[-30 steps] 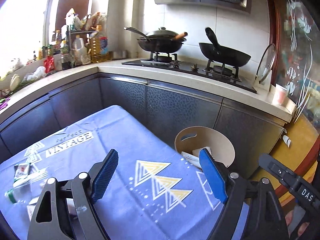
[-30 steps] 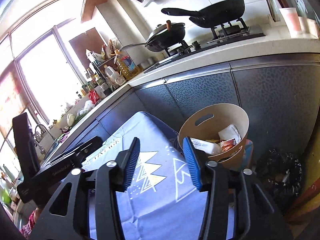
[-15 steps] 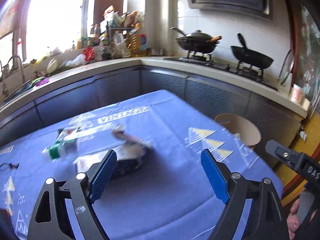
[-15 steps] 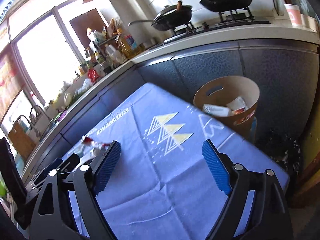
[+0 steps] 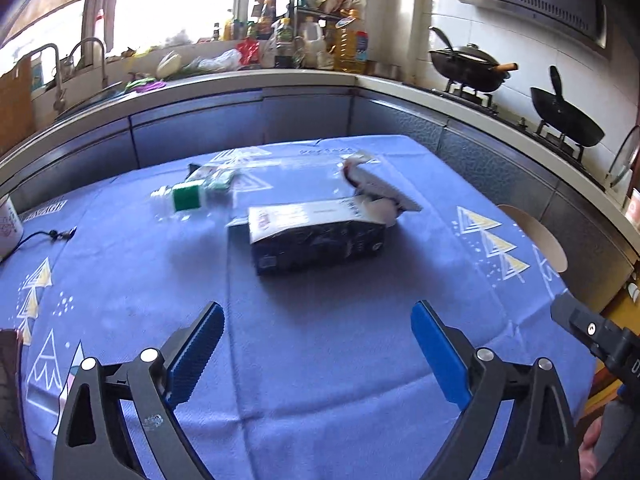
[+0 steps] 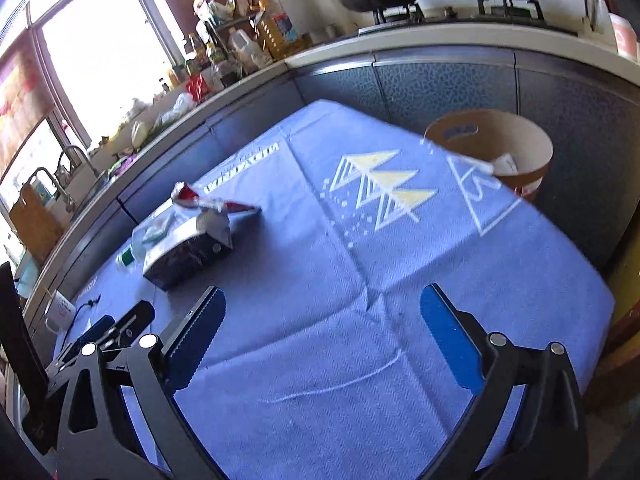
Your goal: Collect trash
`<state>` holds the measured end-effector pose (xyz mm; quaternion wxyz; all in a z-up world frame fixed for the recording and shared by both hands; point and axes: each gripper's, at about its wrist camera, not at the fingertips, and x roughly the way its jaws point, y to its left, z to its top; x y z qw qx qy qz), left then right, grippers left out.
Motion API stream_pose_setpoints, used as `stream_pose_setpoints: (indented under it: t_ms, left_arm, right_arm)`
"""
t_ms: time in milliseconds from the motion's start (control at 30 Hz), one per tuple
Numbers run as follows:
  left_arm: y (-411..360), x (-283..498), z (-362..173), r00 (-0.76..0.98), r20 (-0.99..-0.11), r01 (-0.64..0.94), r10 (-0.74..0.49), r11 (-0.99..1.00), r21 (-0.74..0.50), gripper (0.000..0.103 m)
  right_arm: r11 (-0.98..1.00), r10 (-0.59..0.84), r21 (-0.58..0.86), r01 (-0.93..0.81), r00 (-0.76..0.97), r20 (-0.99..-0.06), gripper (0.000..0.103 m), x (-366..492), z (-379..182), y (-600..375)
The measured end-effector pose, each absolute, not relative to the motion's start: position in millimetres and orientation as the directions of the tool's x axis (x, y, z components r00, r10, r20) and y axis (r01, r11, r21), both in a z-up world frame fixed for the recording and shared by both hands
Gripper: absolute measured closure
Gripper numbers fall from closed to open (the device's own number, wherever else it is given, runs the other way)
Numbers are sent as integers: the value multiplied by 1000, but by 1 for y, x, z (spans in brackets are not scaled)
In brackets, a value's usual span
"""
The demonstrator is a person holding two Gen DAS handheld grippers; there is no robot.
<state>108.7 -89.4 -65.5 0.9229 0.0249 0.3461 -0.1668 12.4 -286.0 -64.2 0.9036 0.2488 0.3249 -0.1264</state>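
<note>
A dark carton [image 5: 316, 236] lies on its side on the blue tablecloth [image 5: 320, 360], with a crumpled red and white wrapper [image 5: 372, 184] at its far right end and a clear plastic bottle with a green label [image 5: 192, 196] behind it to the left. The carton [image 6: 188, 252], wrapper [image 6: 212, 202] and bottle [image 6: 132, 254] also show in the right wrist view. My left gripper [image 5: 318, 352] is open and empty, above the cloth in front of the carton. My right gripper [image 6: 322, 344] is open and empty. A tan bin [image 6: 496, 148] holding trash stands past the table's far corner.
The bin's rim [image 5: 536, 236] shows beyond the table's right edge. A white cup [image 5: 8, 224] and a black cable [image 5: 44, 236] lie at the table's left. Kitchen counter, sink [image 5: 80, 80], bottles and two woks [image 5: 468, 68] ring the table. The left gripper's body [image 6: 100, 332] shows at lower left.
Both grippers have pulled back and swung left from the bin towards the table's middle. The right gripper has opened wider. The carton, wrapper and bottle have come into view.
</note>
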Motion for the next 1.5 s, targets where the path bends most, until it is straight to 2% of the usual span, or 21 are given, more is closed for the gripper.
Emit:
stream_pose_setpoints:
  t_ms: [133,200,433,567,767,900,1000,1067,1133,1167,1400,1500]
  left_arm:
    - [-79,111,-76,692,-675,275,-257,958,-83,4]
    - [-77,110,-81,688,-700,215,-191,975,-54,4]
    - [-72,110,-85,659,-723,242,-207,969,-56,4]
    - [-76,106,-75,690,-697,270,-193,963,1,4]
    - [-85,99,-68,712,-670,311,-209,950,34,4]
    - [-89,103,-71,665,-710,338,-233,941,7,4]
    - [-90,106,-70,650,-720,344,-244,939,-7,11]
    - [-89,107,-67,655,-715,340,-242,941,-7,11]
    - [-87,109,-64,662,-714,331,-230,943,4,8]
    - [-87,110,-62,665,-713,328,-223,945,10,3]
    - [-81,117,-50,646,-714,373,-269,928,-12,4]
    - [-82,119,-43,646,-712,385,-275,923,-6,4]
  right_arm:
    - [856,-47,349,381,731,-681,6,17,-73,-276]
    - [861,-36,344,375,719,-694,6,20,-77,-273]
    - [871,30,366,328,708,-705,6,25,-85,-267]
    - [872,42,382,307,729,-683,6,22,-78,-268]
    - [854,-44,382,355,779,-626,6,8,-68,-277]
    - [837,-86,386,388,790,-607,6,3,-66,-283]
    - [840,-103,377,390,798,-594,6,1,-66,-282]
    - [856,-110,355,375,804,-585,6,2,-64,-278]
    - [873,-121,328,360,813,-569,6,2,-60,-273]
    - [879,-127,317,356,817,-563,6,2,-58,-272]
    - [893,-98,325,310,840,-534,6,9,-38,-288]
    - [884,-134,345,316,877,-462,6,6,-12,-304]
